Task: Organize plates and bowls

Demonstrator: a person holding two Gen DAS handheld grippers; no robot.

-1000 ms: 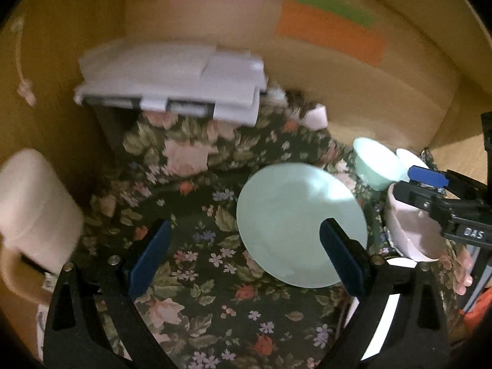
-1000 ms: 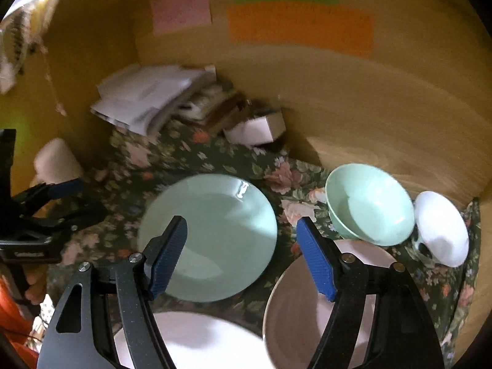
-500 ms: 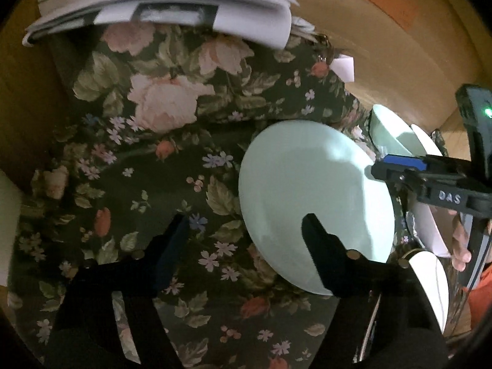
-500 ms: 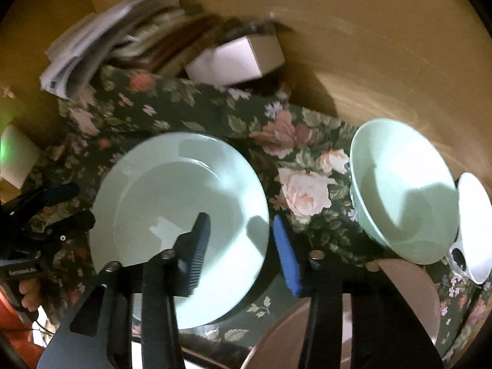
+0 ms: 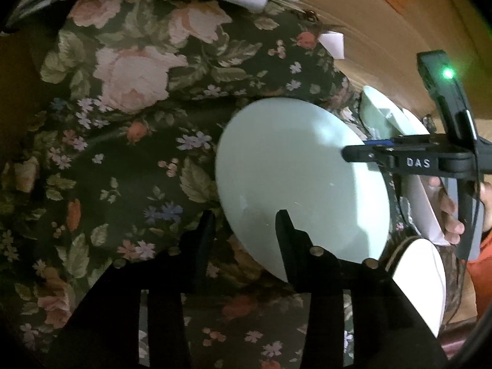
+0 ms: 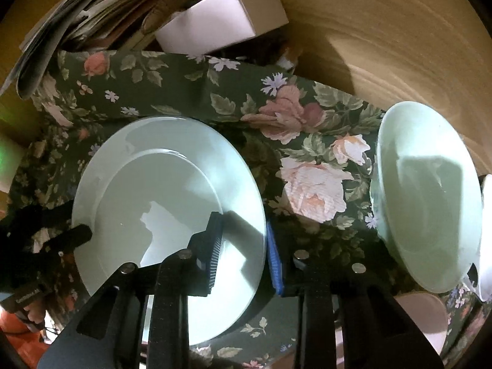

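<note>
Plate point(image 6: 166, 203): on the floral cloth point(image 6: 307, 160), left of the green bowl point(image 6: 430, 196).
Right gripper point(image 6: 243, 246): 2 fingers straddle the plate's right rim, gap remaining.
Left gripper point(image 5: 246, 230): fingers straddle its left rim, gap remaining.

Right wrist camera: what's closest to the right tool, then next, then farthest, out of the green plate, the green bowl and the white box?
1. Green plate: its rim sits between the fingers of the right tool.
2. Green bowl: off to the right, on the flowery cloth.
3. White box: far back, beyond the cloth, by the wooden wall.
</note>
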